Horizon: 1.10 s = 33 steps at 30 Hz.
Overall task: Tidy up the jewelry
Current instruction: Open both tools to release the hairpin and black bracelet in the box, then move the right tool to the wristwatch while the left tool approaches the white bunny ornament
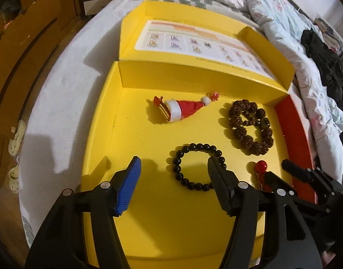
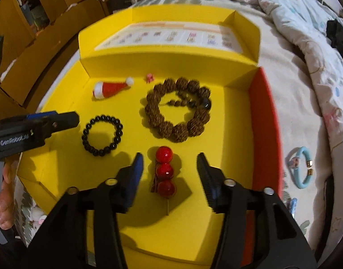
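A yellow box (image 1: 149, 235) (image 2: 229, 121) lies open on the bed. In it lie a Santa-hat clip (image 1: 182, 109) (image 2: 111, 88), a brown seed-bead bracelet (image 1: 252, 127) (image 2: 178, 109), a black bead bracelet (image 1: 197, 167) (image 2: 102, 135), a red ball hair clip (image 1: 260, 168) (image 2: 164, 172) and a tiny pink piece (image 2: 150, 77). My left gripper (image 1: 173, 165) is open above the black bracelet's left half. My right gripper (image 2: 170, 159) is open with the red ball clip between its fingers. A light blue bracelet (image 2: 302, 168) lies on the bedsheet outside the box.
The box lid (image 1: 193, 42) stands open at the back with a printed sheet inside. Rumpled quilts (image 1: 283, 22) and dark clothing (image 1: 328, 67) lie on the bed at right. Wooden cabinets (image 1: 25, 44) stand at left. A small blue clip (image 2: 293, 206) lies by the box's red side wall (image 2: 265, 121).
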Each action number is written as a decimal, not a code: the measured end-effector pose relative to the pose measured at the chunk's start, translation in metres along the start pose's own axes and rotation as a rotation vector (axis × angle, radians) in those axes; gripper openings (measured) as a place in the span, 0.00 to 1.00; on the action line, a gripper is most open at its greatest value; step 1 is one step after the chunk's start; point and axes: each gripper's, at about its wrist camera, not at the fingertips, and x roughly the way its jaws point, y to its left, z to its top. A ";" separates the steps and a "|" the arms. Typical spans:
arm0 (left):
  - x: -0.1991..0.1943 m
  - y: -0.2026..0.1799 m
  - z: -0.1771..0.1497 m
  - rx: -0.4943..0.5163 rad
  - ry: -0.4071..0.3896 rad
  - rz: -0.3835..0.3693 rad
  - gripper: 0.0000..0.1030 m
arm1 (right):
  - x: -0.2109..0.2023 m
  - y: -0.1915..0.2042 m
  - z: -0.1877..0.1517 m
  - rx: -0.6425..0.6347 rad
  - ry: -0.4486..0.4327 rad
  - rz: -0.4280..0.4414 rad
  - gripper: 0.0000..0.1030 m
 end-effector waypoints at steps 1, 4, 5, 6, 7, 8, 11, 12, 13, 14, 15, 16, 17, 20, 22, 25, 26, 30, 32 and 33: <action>-0.005 -0.001 0.000 0.003 -0.010 -0.001 0.60 | -0.005 -0.001 0.000 0.003 -0.010 0.003 0.54; -0.025 0.002 -0.006 0.018 -0.043 -0.001 0.60 | -0.023 0.000 -0.003 0.008 -0.037 0.019 0.54; -0.029 0.004 -0.007 0.021 -0.051 0.004 0.60 | -0.028 0.000 -0.003 0.006 -0.045 0.020 0.54; -0.035 0.006 -0.010 0.022 -0.060 0.010 0.60 | -0.035 0.000 -0.005 0.003 -0.055 0.023 0.54; -0.042 0.010 -0.014 0.023 -0.072 0.015 0.60 | -0.043 0.000 -0.007 0.005 -0.069 0.028 0.54; -0.046 0.013 -0.018 0.025 -0.077 0.020 0.62 | -0.048 -0.001 -0.007 0.005 -0.077 0.031 0.54; -0.059 0.026 -0.033 0.026 -0.092 0.049 0.62 | -0.064 -0.001 -0.012 0.003 -0.096 0.035 0.54; -0.063 0.031 -0.039 0.027 -0.092 0.059 0.62 | -0.068 0.000 -0.015 0.003 -0.102 0.032 0.54; -0.066 0.037 -0.046 0.026 -0.086 0.074 0.62 | -0.073 0.000 -0.018 0.001 -0.105 0.027 0.54; -0.069 0.042 -0.052 0.026 -0.082 0.081 0.62 | -0.078 0.000 -0.022 0.001 -0.108 0.024 0.54; -0.074 0.048 -0.061 0.022 -0.079 0.084 0.62 | -0.080 -0.001 -0.024 0.002 -0.110 0.022 0.54; -0.077 0.052 -0.066 0.018 -0.073 0.085 0.62 | -0.085 -0.002 -0.028 0.005 -0.114 0.018 0.54; -0.080 0.055 -0.072 0.014 -0.064 0.087 0.62 | -0.088 -0.003 -0.032 0.009 -0.115 0.015 0.54; -0.089 0.059 -0.090 0.005 -0.052 0.070 0.64 | -0.099 -0.009 -0.048 0.026 -0.115 0.005 0.54; -0.092 0.059 -0.101 0.007 -0.033 0.065 0.65 | -0.107 -0.010 -0.060 0.034 -0.114 -0.007 0.54; -0.092 0.054 -0.119 0.021 -0.011 0.058 0.65 | -0.120 -0.013 -0.075 0.033 -0.115 -0.023 0.54; -0.090 0.052 -0.124 0.026 -0.002 0.061 0.65 | -0.124 -0.014 -0.081 0.033 -0.114 -0.024 0.54; -0.085 0.041 -0.144 0.046 0.037 0.058 0.65 | -0.132 -0.022 -0.110 0.047 -0.087 -0.038 0.54; -0.087 0.040 -0.149 0.044 0.040 0.067 0.65 | -0.135 -0.028 -0.131 0.067 -0.067 -0.057 0.54; -0.087 0.040 -0.151 0.040 0.041 0.068 0.65 | -0.135 -0.031 -0.137 0.076 -0.057 -0.063 0.54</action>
